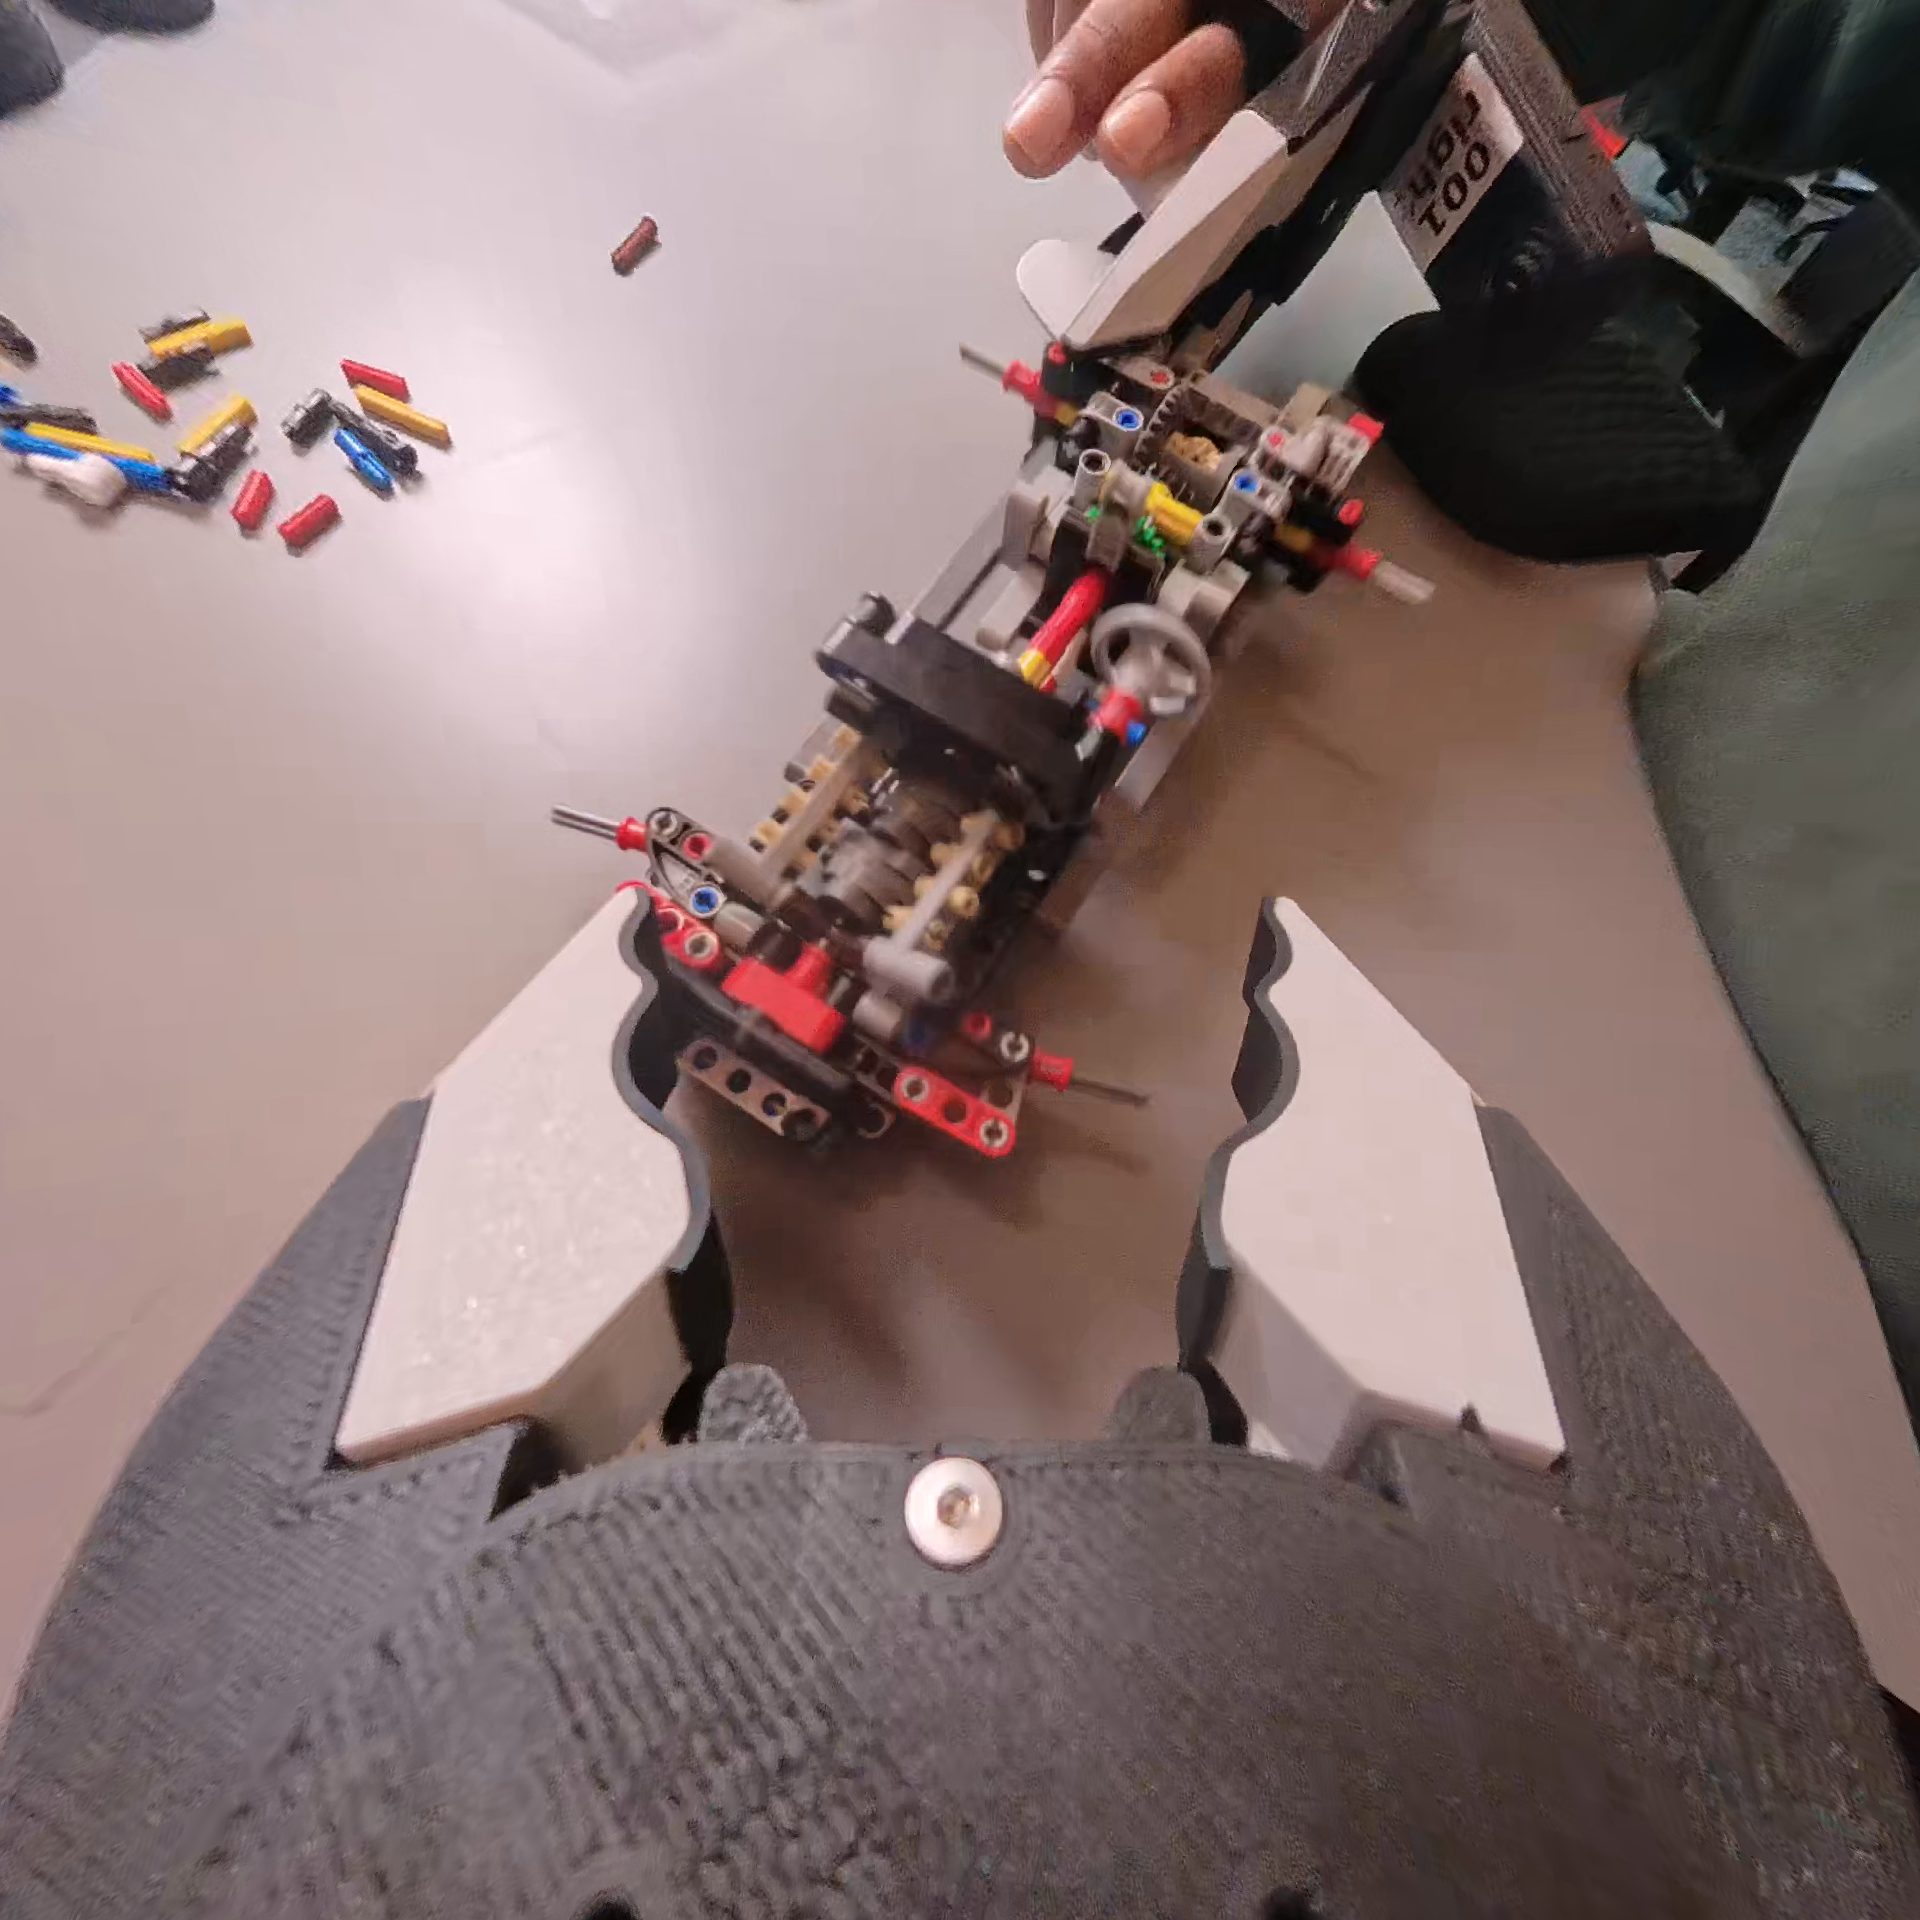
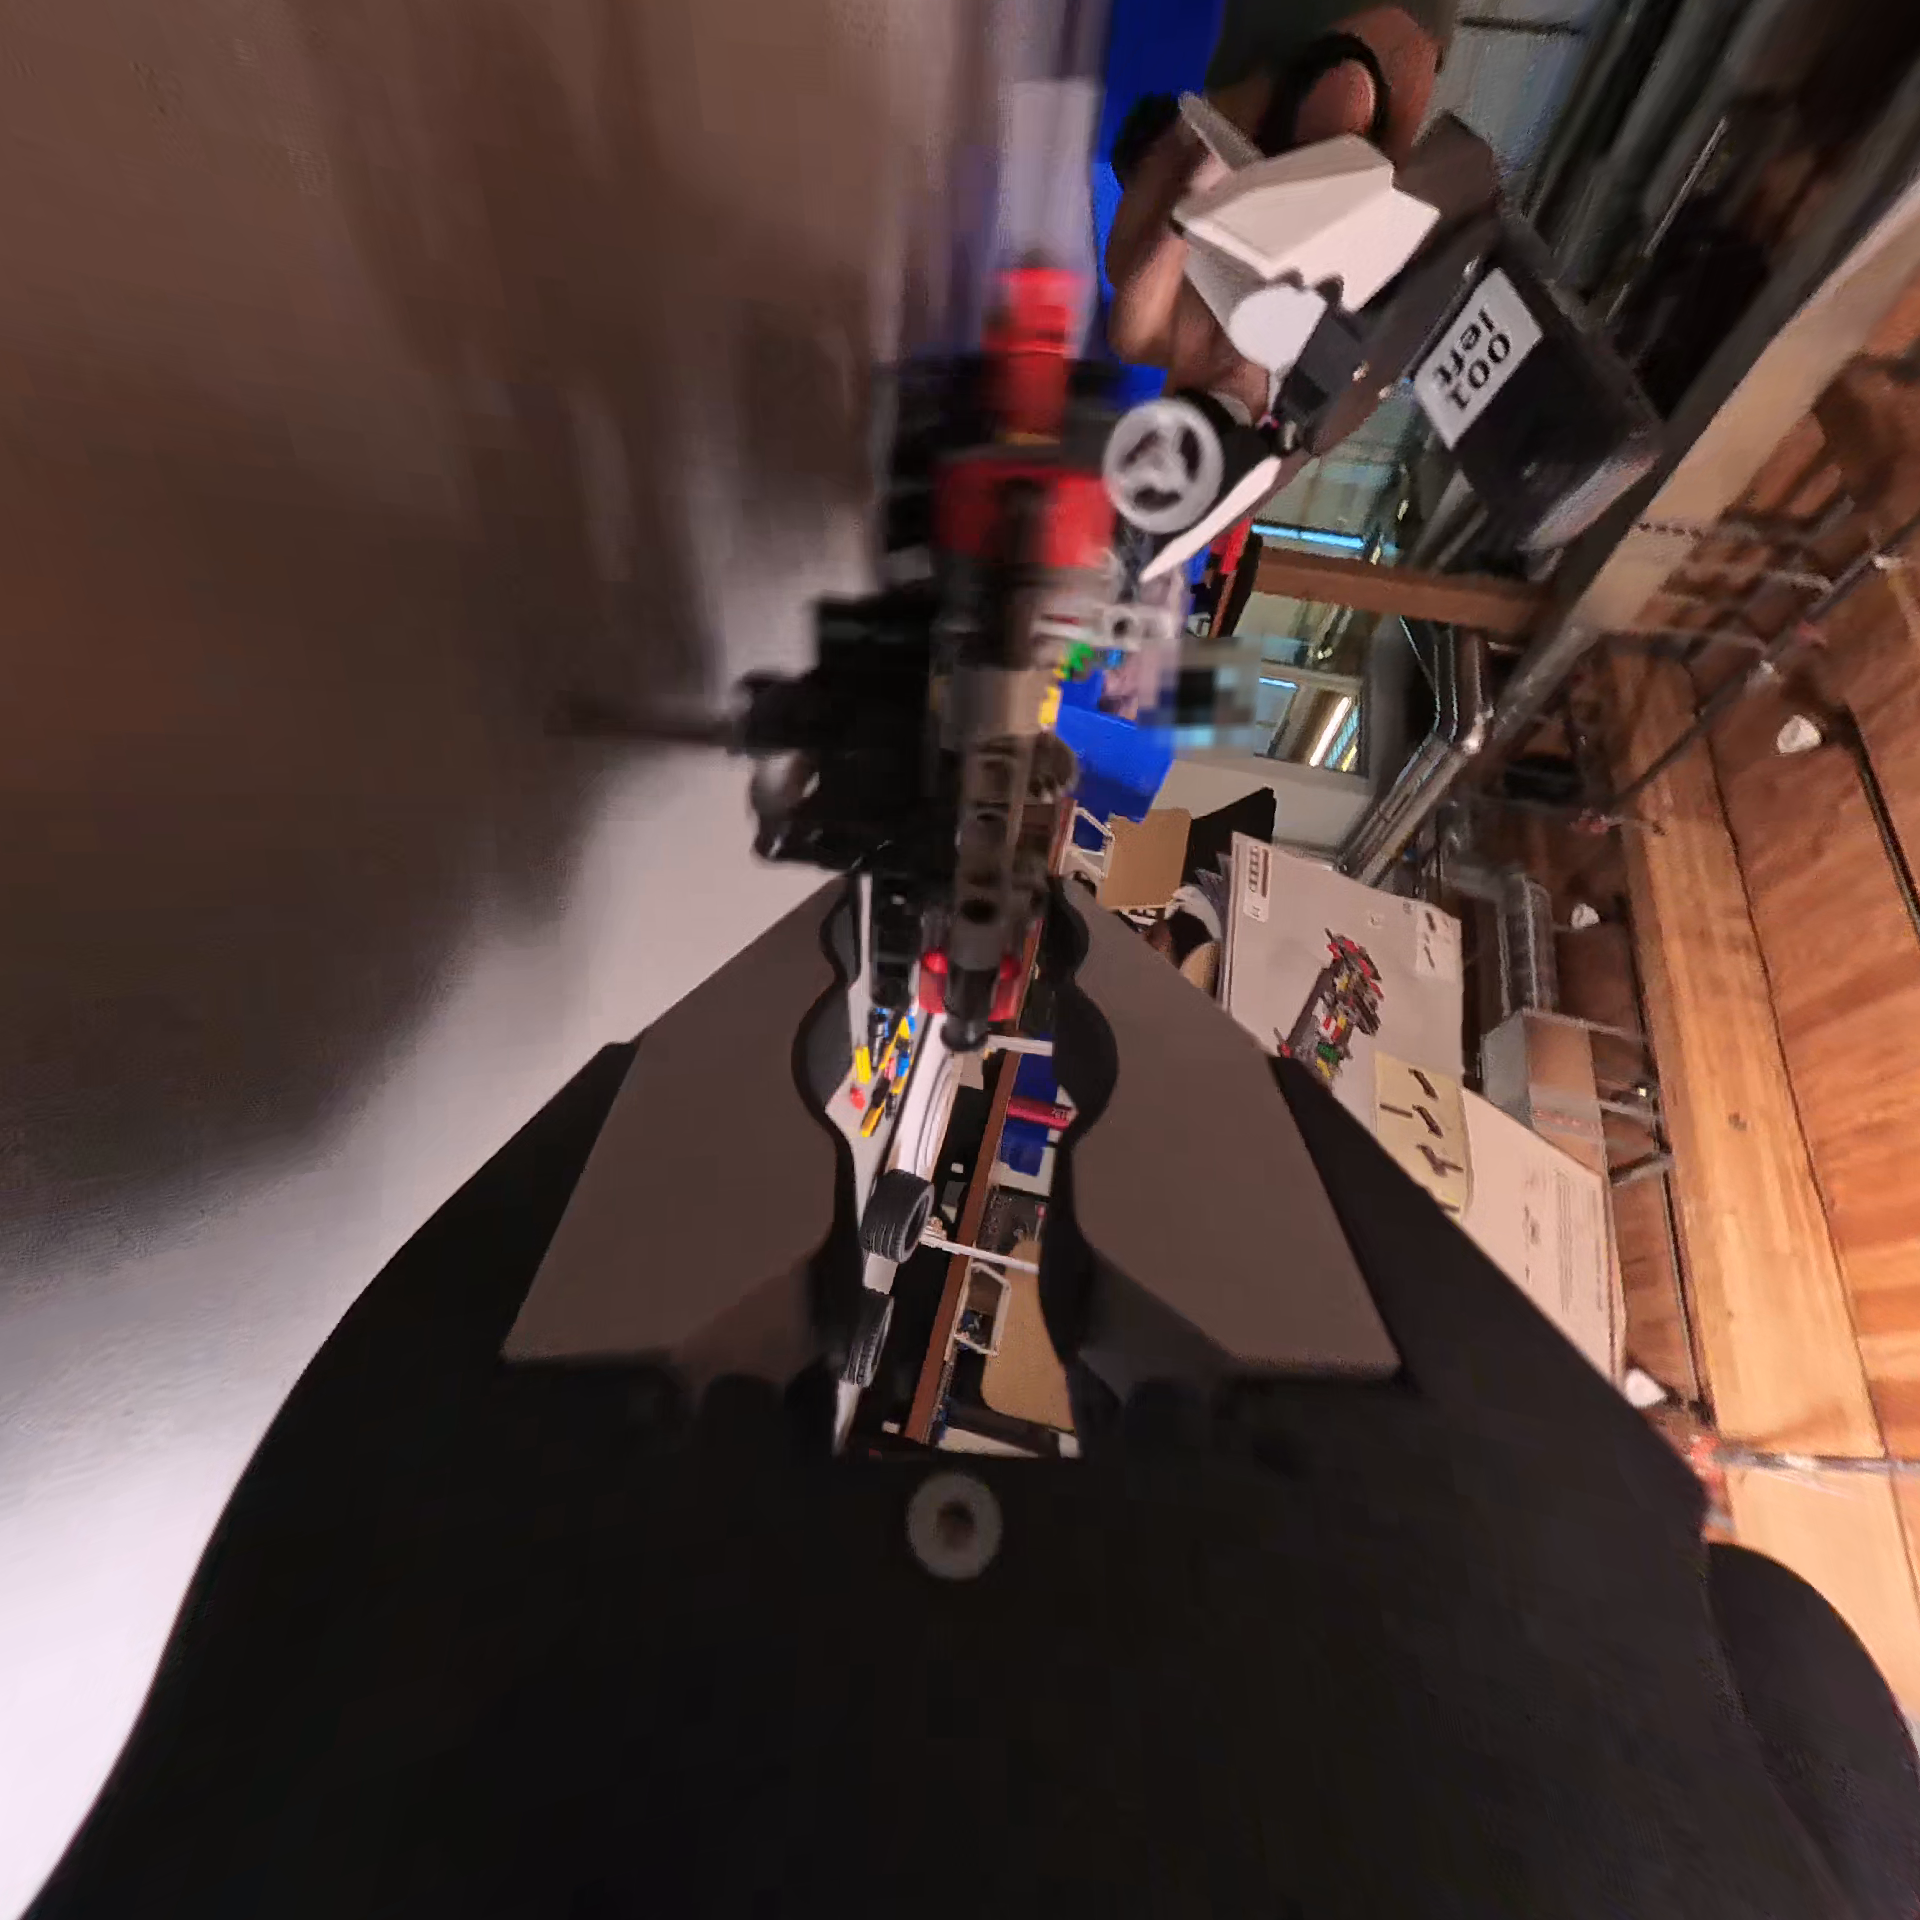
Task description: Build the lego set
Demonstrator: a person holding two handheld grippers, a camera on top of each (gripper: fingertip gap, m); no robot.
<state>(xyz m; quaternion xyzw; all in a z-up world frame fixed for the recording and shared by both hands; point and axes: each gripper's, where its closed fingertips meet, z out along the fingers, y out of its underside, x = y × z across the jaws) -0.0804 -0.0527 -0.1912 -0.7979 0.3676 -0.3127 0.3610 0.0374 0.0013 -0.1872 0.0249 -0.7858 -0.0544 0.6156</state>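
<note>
Left tool (image 1: pixel 951 997) of mine gapes wide, holding nothing, its left finger (image 1: pixel 540 1153) touching the lego chassis (image 1: pixel 956 748) lying ahead on the desk (image 1: pixel 520 675); my right tool (image 2: pixel 961 940) pinches the far end, apparently steadying it. Loose pieces (image 1: pixel 208 426) wait far left.

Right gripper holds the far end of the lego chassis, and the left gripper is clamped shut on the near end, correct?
Not quite. In the left wrist view the left gripper is open, jaws wide apart around the near end of the lego chassis. The right gripper does hold the far end.
</note>
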